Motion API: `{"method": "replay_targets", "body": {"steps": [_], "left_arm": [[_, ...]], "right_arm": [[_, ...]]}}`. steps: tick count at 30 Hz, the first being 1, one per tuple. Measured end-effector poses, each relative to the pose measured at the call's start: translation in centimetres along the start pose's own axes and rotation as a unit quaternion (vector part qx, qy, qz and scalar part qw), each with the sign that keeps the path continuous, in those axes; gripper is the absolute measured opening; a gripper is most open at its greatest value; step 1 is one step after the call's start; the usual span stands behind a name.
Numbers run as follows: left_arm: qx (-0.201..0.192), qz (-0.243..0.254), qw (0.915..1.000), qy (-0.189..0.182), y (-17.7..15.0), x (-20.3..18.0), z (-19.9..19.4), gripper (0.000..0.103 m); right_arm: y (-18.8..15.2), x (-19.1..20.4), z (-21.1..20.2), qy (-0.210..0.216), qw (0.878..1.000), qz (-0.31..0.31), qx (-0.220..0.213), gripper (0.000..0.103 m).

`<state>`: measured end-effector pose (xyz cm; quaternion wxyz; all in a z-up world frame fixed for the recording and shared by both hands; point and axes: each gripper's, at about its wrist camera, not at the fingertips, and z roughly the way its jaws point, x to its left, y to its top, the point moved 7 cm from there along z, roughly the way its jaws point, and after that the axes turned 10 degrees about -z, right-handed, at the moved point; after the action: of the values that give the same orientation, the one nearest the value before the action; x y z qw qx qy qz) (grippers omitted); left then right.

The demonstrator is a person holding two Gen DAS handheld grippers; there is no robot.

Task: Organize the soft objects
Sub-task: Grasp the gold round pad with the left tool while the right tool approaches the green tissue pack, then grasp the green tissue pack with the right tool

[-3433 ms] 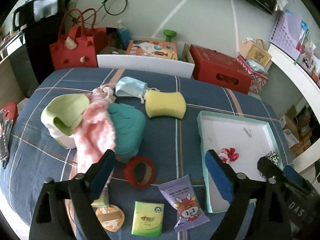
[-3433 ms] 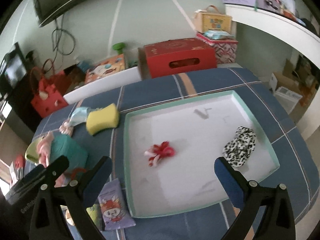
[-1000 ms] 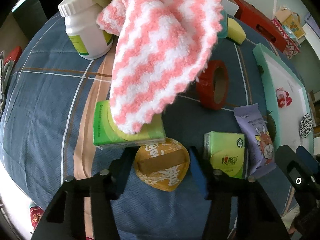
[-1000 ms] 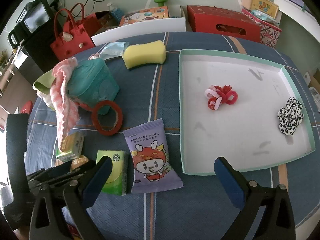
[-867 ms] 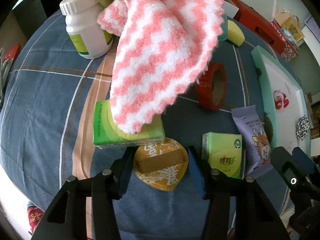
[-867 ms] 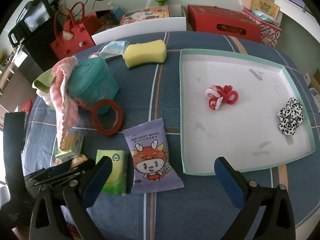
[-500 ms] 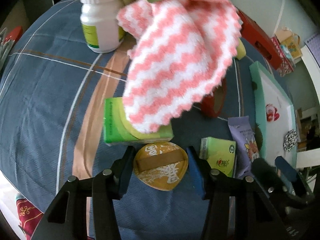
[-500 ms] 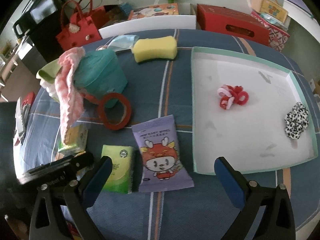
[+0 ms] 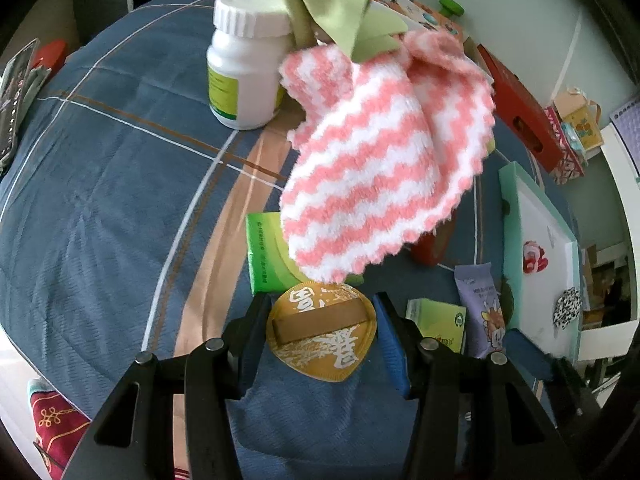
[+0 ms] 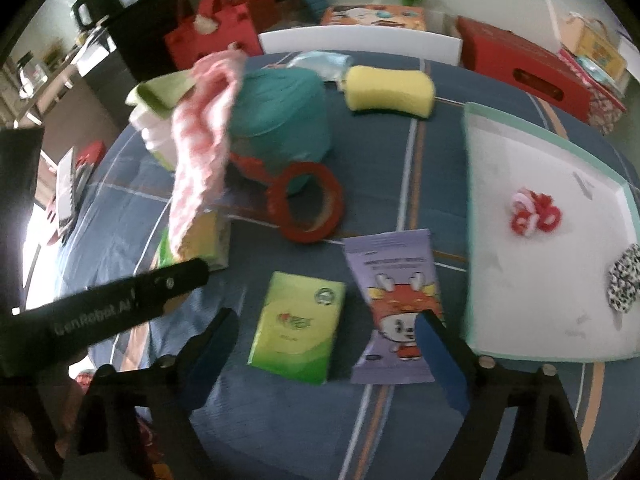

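Observation:
My left gripper [image 9: 322, 324] is shut on a gold packet with a brown band [image 9: 322, 330], just above the blue plaid bedcover. Right behind it a pink-and-white striped cloth [image 9: 380, 160] hangs over a green tissue pack [image 9: 266, 256]. My right gripper [image 10: 328, 348] hovers over a second green tissue pack [image 10: 298, 334] and a purple wipes pack [image 10: 394, 300]. Its jaws are closing, with both packs between them and the pads touching neither. The teal-rimmed white tray [image 10: 472, 200] on the right holds a red-and-pink hair tie [image 10: 534, 212] and a spotted scrunchie [image 10: 624, 280].
A white bottle [image 9: 248, 64] and a green cloth [image 9: 340, 8] stand behind the striped cloth. A teal bundle [image 10: 280, 120], a red tape ring [image 10: 306, 202], a yellow sponge [image 10: 390, 94] and a face mask [image 10: 320, 60] lie mid-bed. Red bags and boxes line the far edge.
The left gripper has shifted with the gold packet still between its pads. The right gripper has swung left, over the green pack and the wipes, and its jaws have narrowed.

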<state>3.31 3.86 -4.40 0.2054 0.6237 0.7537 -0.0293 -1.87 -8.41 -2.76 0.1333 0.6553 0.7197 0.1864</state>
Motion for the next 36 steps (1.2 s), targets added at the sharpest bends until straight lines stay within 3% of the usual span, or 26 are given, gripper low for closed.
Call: {"method": "replay_targets", "body": {"steps": [17,27,36], "left_arm": [[-0.001,-0.019,0.9998,-0.001,1.1,3.0,-1.2,0.054],[-0.001,-0.019,0.9998,0.001,1.3,3.1,-1.3,0.054],[-0.001,-0.021,0.9998,0.004,1.2,2.9,-1.1,0.054]], "right_arm": [[-0.2,2.4,2.0,0.0,0.998,-0.053,0.024,0.083],[-0.1,3.1,1.8,0.009,0.998,-0.067,0.019,0.069],[-0.8,3.4,2.7,0.01,0.996,-0.071,0.044,0.059]]}}
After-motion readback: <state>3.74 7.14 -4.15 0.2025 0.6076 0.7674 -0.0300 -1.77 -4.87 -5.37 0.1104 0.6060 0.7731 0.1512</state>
